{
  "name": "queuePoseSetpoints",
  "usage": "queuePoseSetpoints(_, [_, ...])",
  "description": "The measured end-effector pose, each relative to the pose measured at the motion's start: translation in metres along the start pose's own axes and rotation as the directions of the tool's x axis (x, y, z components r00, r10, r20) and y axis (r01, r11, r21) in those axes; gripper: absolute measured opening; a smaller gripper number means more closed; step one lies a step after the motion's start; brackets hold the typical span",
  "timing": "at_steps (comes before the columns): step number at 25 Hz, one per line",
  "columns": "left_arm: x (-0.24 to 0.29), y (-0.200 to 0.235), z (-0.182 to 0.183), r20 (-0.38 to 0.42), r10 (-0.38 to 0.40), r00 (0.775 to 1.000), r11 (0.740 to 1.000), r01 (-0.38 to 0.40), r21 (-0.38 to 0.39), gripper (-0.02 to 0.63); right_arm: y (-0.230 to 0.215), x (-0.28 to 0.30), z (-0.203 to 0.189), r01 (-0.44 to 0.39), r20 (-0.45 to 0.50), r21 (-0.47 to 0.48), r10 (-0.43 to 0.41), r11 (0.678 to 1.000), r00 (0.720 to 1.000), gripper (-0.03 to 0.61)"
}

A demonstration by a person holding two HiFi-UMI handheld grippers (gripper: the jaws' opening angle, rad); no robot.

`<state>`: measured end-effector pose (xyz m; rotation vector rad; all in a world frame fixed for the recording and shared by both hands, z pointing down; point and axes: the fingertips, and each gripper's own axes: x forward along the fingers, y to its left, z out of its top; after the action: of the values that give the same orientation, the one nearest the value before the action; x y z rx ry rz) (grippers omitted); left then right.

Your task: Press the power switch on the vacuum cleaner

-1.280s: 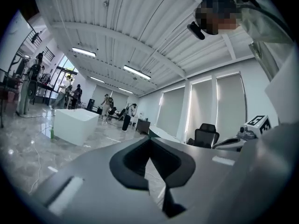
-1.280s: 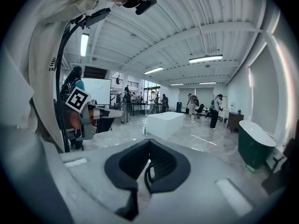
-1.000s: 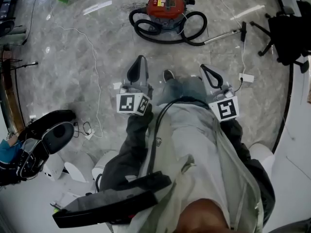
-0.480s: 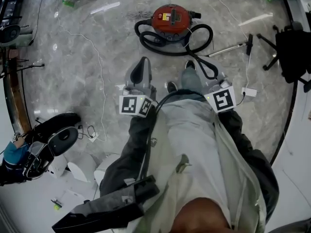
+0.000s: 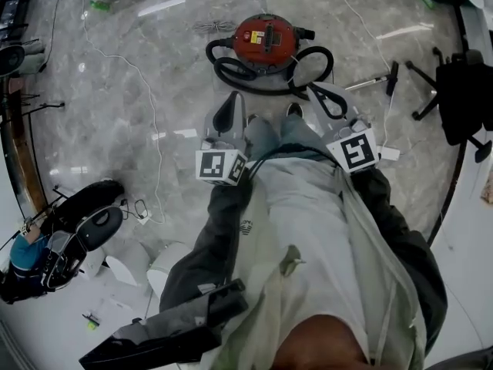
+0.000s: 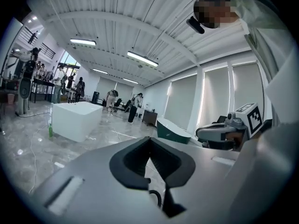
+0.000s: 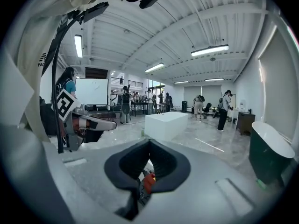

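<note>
Left tool (image 5: 234, 98) and right tool (image 5: 313, 89) point forward side by side, jaws together, empty.

A big open-plan lab or test hall, by the look of it: polished grey marble floor (image 5: 100, 122) with loose cables (image 5: 151, 106) trailing across it, a white beamed ceiling (image 7: 187, 27) with strip lights (image 7: 209, 50), people (image 7: 225, 105) standing around equipment benches (image 7: 140, 106), a whiteboard (image 7: 91, 91), an office chair (image 5: 461, 83).

Grey marble floor (image 5: 85, 129) everywhere, with a thin white cable (image 5: 151, 122) snaking across it. Black office chair (image 5: 462, 91) off to the right. Further back there's a big white block (image 6: 74, 120), a dark green tub (image 6: 173, 130) and some people (image 7: 223, 105) milling about.
</note>
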<state>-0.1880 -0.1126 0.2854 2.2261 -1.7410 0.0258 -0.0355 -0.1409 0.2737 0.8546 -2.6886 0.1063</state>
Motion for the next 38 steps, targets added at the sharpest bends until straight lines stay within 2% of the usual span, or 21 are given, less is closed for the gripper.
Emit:
queuePoseSetpoints(3, [0.016,0.010,-0.009,-0.028,-0.024,0.999,0.999,0.024,-0.024,0.002,-0.007,0.013,-0.003,0.000,-0.041,0.013,0.001,1.000,0.999,0.000])
queuePoseSetpoints(7, [0.029,0.029,-0.001,-0.024,-0.049,0.999,0.999,0.049,-0.008,0.002,-0.002,0.035,0.008,0.016,-0.032,0.008,-0.016,1.000,0.999,0.000])
queuePoseSetpoints(11, [0.040,0.059,-0.009,-0.058,-0.017,0.998,1.000,0.017,0.009,0.002,0.004,0.064,0.007,0.024,-0.039,-0.002,-0.024,1.000,0.999,0.000])
queuePoseSetpoints(14, [0.047,0.075,-0.031,-0.097,-0.003,0.995,1.000,0.003,0.003,0.002,0.010,0.082,-0.010,0.017,-0.057,0.016,-0.017,1.000,0.998,0.000])
queuePoseSetpoints(18, [0.073,0.093,-0.076,-0.145,-0.008,0.989,1.000,0.008,0.000,0.002,0.005,0.105,-0.058,0.041,-0.113,0.092,-0.031,0.995,0.993,0.000])
queuePoseSetpoints(21, [0.090,0.105,-0.113,-0.166,-0.005,0.986,0.999,0.000,-0.034,0.002,0.004,0.116,-0.099,0.038,-0.155,0.079,-0.025,0.996,0.988,0.000])
queuePoseSetpoints(24, [0.106,0.114,-0.143,-0.182,-0.014,0.983,0.999,0.005,-0.052,0.002,0.000,0.125,-0.136,0.064,-0.214,0.130,-0.035,0.989,0.976,0.000])
queuePoseSetpoints(27, [0.132,0.133,-0.168,-0.189,-0.013,0.982,0.999,0.006,-0.040,0.002,-0.008,0.145,-0.164,0.077,-0.261,0.138,-0.038,0.987,0.965,0.000])
queuePoseSetpoints(29, [0.149,0.148,-0.184,-0.195,-0.016,0.981,1.000,0.011,-0.026,0.002,-0.013,0.162,-0.177,0.080,-0.258,0.129,-0.044,0.988,0.965,0.000])
queuePoseSetpoints(34, [0.178,0.172,-0.239,-0.264,-0.032,0.964,0.999,0.025,-0.032,0.002,-0.013,0.179,-0.220,0.115,-0.289,0.145,-0.069,0.983,0.955,0.000])
queuePoseSetpoints(38, [0.213,0.195,-0.282,-0.313,-0.059,0.948,0.998,0.060,-0.007,0.002,-0.014,0.197,-0.269,0.130,-0.363,0.181,-0.057,0.975,0.930,0.000])
